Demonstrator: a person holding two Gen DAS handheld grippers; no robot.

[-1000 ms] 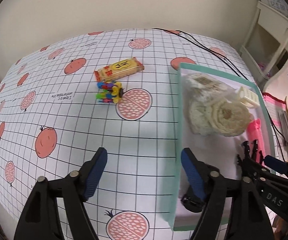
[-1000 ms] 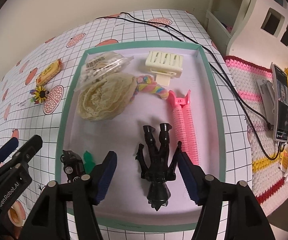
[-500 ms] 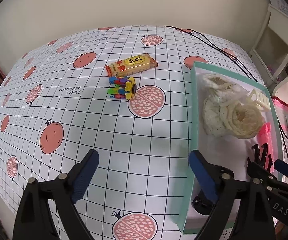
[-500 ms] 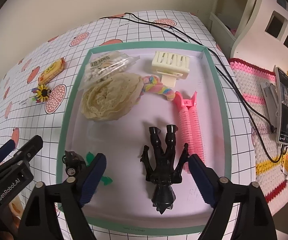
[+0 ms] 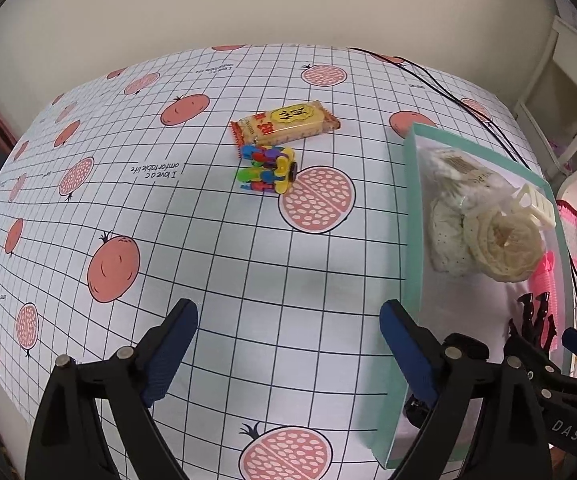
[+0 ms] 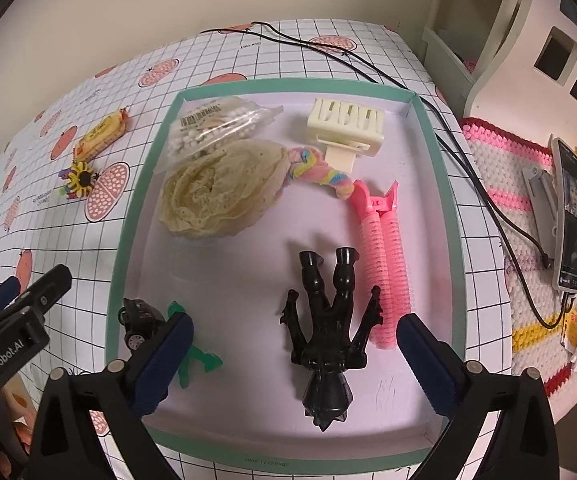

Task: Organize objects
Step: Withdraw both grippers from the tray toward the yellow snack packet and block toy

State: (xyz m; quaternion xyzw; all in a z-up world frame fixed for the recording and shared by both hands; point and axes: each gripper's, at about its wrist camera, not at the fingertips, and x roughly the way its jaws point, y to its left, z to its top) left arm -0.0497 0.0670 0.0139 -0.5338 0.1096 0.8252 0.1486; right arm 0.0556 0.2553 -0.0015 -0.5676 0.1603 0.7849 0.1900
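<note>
A green-rimmed tray holds a black figure, a pink hair roller, a cream clip, a rainbow rope, a lace cloth, a bag of swabs, a toy car and a green figure. On the tablecloth lie a yellow snack pack and a colourful block toy. My right gripper is open above the black figure. My left gripper is open over the cloth, left of the tray.
Black cables run past the tray's far right side. A phone on a stand and a knitted mat lie to the right. White furniture stands at the far right corner.
Both grippers have pulled back and up, and the right one has opened wider, leaving the black figure lying in the tray. The left view has swung left, away from the tray.
</note>
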